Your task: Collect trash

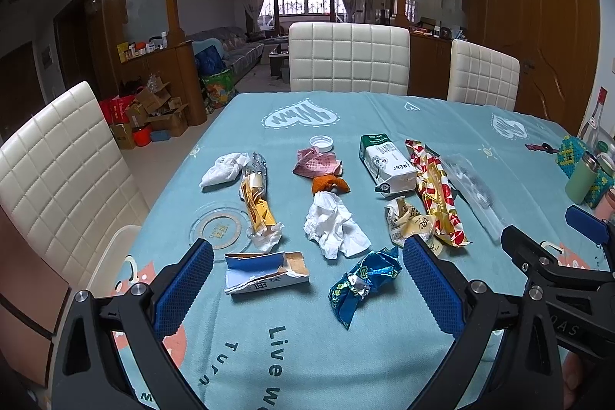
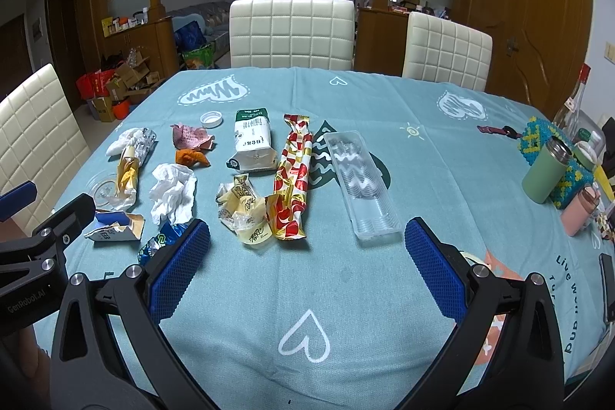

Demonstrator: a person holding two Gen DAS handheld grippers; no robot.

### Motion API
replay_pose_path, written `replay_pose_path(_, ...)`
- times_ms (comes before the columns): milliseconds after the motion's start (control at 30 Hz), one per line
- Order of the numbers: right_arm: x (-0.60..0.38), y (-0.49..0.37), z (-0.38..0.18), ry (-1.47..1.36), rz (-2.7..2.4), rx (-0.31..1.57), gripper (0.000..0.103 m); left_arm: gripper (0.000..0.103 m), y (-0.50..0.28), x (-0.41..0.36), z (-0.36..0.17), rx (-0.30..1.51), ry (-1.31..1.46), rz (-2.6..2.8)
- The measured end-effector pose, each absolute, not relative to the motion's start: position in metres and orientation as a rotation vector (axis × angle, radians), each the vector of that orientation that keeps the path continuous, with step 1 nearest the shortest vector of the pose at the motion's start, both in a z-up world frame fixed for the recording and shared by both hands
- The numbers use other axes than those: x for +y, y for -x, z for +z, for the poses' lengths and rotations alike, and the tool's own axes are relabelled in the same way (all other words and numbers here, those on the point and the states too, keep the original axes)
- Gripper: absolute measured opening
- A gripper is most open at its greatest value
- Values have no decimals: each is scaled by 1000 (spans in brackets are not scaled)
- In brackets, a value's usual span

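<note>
Trash lies spread on the teal tablecloth (image 1: 292, 341): a torn blue-white carton (image 1: 265, 273), a crumpled blue foil wrapper (image 1: 363, 283), white tissue (image 1: 334, 227), a milk carton (image 1: 386, 164), a red-gold wrapper (image 2: 294, 179), a clear plastic tray (image 2: 361, 179) and a yellow crumpled bag (image 2: 244, 212). My left gripper (image 1: 307, 291) is open above the near table, with the carton and the blue wrapper between its fingers' lines. My right gripper (image 2: 307, 268) is open over bare cloth in front of the red-gold wrapper and the tray. Neither holds anything.
White padded chairs (image 1: 348, 58) stand at the far side and the left. At the right edge stand a green flask (image 2: 546, 170), a beaded box (image 2: 553, 156), a pink cup (image 2: 580, 210) and a glass bottle (image 2: 572, 102). A white cap (image 1: 321, 143) and pink paper (image 1: 315, 164) lie farther back.
</note>
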State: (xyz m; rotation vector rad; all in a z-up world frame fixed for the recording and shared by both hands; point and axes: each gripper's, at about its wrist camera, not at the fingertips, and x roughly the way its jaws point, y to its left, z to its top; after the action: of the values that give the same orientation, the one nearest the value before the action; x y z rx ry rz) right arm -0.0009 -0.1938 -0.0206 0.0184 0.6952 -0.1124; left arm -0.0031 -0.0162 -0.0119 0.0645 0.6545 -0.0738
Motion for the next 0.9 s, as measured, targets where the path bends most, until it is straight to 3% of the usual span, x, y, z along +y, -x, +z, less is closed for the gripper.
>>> replay_pose_path(900,-212,-18,-45,-35,-132,764,100,97,-14,-27,-36,736,-83,-90)
